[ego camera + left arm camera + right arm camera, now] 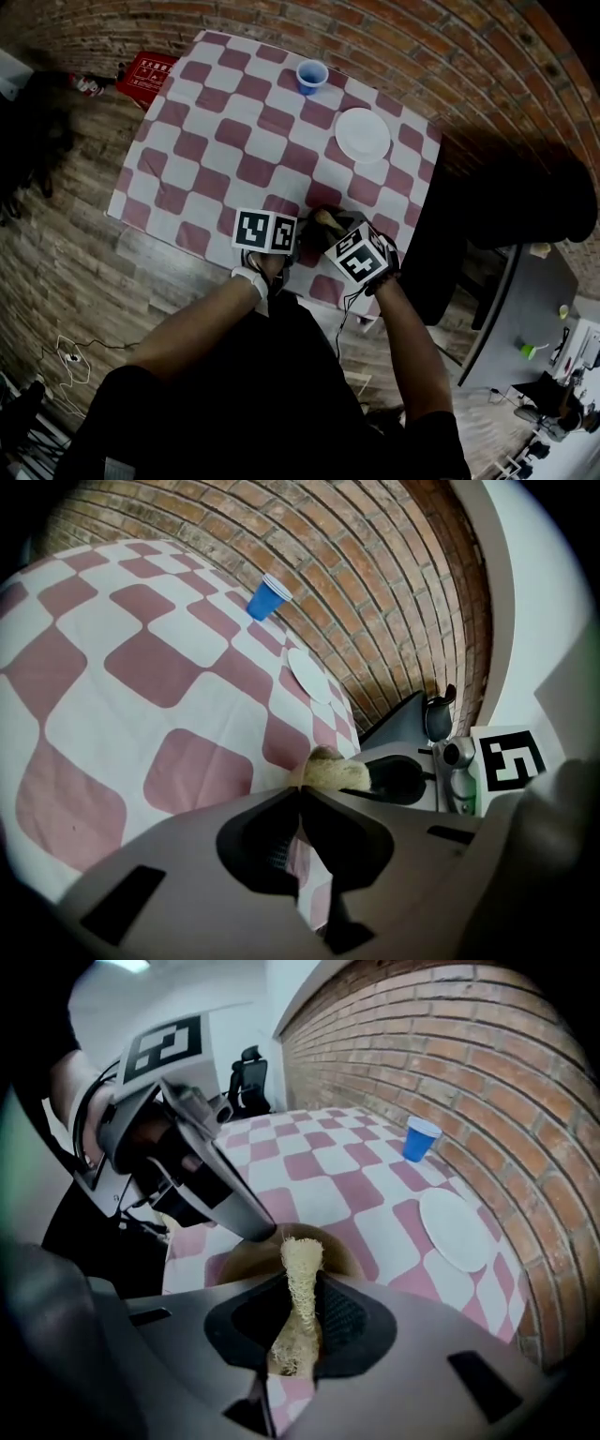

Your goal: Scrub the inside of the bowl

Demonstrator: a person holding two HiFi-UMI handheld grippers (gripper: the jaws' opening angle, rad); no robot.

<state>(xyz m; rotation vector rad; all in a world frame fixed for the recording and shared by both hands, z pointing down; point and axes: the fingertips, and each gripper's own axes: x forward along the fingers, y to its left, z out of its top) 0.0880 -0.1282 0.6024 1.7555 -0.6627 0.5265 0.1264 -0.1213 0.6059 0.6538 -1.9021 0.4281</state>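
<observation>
1. The bowl (246,1260), brown inside, is sitting at the near edge of the table, on the pink-and-white checked cloth (225,141), right in front of the person and between the two grippers.
2. The left gripper (300,794) is reaching in from the left. Its own view is showing the two jaws pressed together at the tips, and the right gripper view is showing those tips sitting on the bowl's near-left rim, so it is pinching that rim.
3. The right gripper (300,1283) is clamping a pale, fibrous loofah strip (302,1260) between its jaws. The strip is standing up out of the jaws, and its free end is hanging over the bowl's inside.
4. From the left gripper view the loofah is showing as a tan, fuzzy lump just past the left jaws, with the right gripper's dark jaws gripping it from the right.
5. Farther across the table, a blue cup (312,75) is standing upright near the far edge, and a white plate (363,134) is lying near it, toward the right side; both are well apart from the bowl.
6. A brick wall (422,56) is running behind the table.
</observation>
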